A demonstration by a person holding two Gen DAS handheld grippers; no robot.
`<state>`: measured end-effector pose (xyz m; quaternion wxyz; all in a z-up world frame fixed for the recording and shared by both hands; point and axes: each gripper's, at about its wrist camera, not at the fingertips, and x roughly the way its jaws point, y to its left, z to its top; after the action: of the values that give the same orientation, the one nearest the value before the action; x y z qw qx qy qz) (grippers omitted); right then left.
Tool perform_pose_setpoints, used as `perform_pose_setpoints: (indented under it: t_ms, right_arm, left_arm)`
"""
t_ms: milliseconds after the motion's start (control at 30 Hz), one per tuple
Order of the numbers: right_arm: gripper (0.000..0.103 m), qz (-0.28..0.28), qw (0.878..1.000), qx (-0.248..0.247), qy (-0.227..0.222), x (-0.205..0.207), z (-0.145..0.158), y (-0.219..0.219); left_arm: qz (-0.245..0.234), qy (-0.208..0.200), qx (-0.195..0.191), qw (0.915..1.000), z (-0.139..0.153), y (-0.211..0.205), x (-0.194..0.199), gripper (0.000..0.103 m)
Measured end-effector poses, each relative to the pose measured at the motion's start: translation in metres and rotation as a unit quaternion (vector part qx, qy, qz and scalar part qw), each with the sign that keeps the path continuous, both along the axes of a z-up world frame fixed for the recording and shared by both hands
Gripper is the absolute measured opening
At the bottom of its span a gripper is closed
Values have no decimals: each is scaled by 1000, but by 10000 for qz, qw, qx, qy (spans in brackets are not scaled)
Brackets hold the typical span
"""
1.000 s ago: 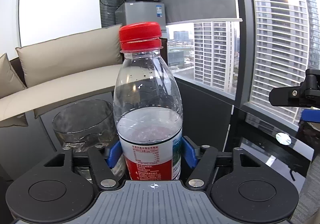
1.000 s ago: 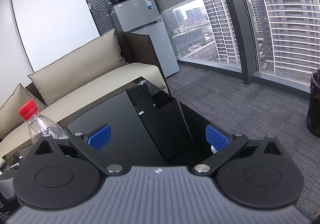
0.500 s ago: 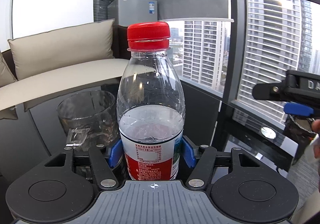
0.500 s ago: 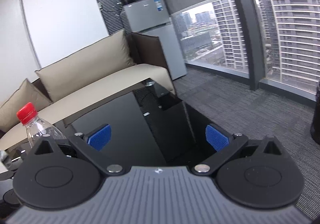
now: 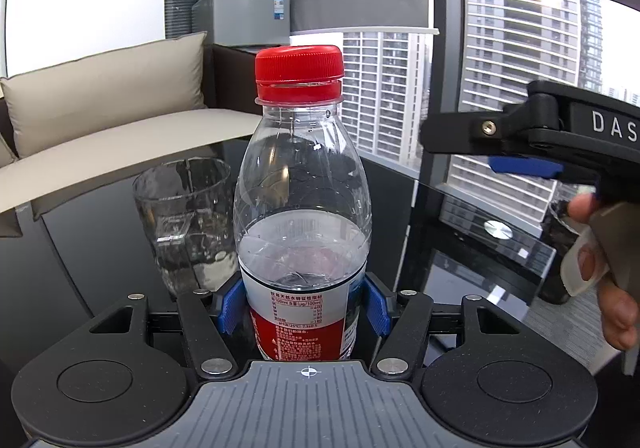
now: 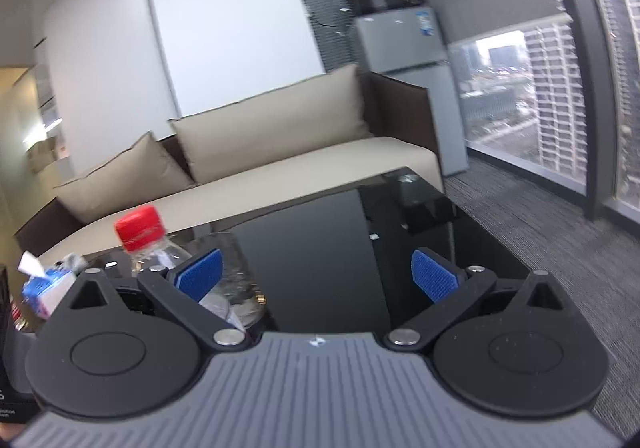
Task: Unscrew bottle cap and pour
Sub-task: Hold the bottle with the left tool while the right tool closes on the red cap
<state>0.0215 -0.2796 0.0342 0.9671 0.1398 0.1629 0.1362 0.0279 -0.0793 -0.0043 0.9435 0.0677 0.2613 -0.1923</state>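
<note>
A clear plastic bottle (image 5: pixel 302 207) with a red cap (image 5: pixel 299 65) and a red and white label stands upright, about half full of water. My left gripper (image 5: pixel 304 310) is shut on the bottle at the label. An empty clear glass (image 5: pixel 186 224) stands just behind it to the left. My right gripper (image 6: pixel 318 278) is open and empty; it also shows in the left wrist view (image 5: pixel 516 143), to the right of the cap at about cap height. In the right wrist view the bottle (image 6: pixel 160 260) with its cap (image 6: pixel 140 228) sits left of the jaws.
The black glass table (image 6: pixel 320 232) reaches back to a beige sofa (image 6: pixel 280 151). A blue and white tissue pack (image 6: pixel 44 284) lies at the far left. A fridge with a microwave (image 5: pixel 240 15) stands behind. Tall windows (image 5: pixel 520 47) and grey carpet are on the right.
My right gripper has swung left and risen toward the bottle, and now looms larger beside the cap in the left wrist view. The left gripper has kept its hold on the bottle.
</note>
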Motion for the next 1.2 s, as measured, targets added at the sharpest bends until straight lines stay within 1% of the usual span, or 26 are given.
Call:
perform_pose_setpoints:
  t_ms: [133,267,433,467,500,533,633,700,767,867,933,1000,1033,1067,1133,1200]
  right_arm:
    - [103,251,9997,-47,13,-4,8,13]
    - [103,486,9988,-12,-79,-10,23,27]
    - [103,705,9972,-145,-215,-20,37,43]
    - [101,745,9968,-164,-241,-22,39,46]
    - [97,780,9964,-180,-261,-23,40,48]
    - [94,819,9960,-205,-280,-25,42,51]
    - [89,915,9947,-335,-342,-27,50,63]
    - [75,978,9939,-380,-354,-26,53,67]
    - [72,1033,9930,-427,-370,-25,56,70]
    - [63,1110,9917,-514,-402,-25,58,75]
    - [61,1136,9909,-576,-425,-20,57,77]
    - [51,1163,9906,-598,-412,-20,58,78]
    - [49,1176,9903,-611,-405,-19,58,79]
    - [44,1190,9901,-625,-398,-19,58,80]
    - [41,1213,9898,-637,-388,-18,57,80]
    - [34,1250,9890,-678,-393,-15,55,80]
  left_arm:
    - [-36,20,-38,10000,0,6,-7,56]
    - [-57,11,-61,10000,-1,8,-7,56]
    - [-64,-23,-39,10000,-2,4,-8,56]
    - [-64,-26,-36,10000,-2,4,-8,56]
    - [-64,-28,-34,10000,-2,4,-8,56]
    - [-64,-31,-32,10000,-2,4,-8,56]
    - [-64,-38,-25,10000,-2,3,-8,56]
    - [-64,-43,-21,10000,-3,2,-7,56]
    - [-64,-48,-16,10000,-3,2,-7,56]
    - [-65,-56,-10,10000,-3,1,-7,56]
    - [-64,-58,-9,10000,-4,1,-6,56]
    - [-64,-59,-10,10000,-4,0,-6,56]
    - [-66,-59,-11,10000,-5,0,-6,56]
    - [-67,-59,-11,10000,-5,-1,-5,56]
    - [-67,-61,-10,10000,-5,-1,-5,56]
    - [-67,-64,-7,10000,-5,-2,-5,56]
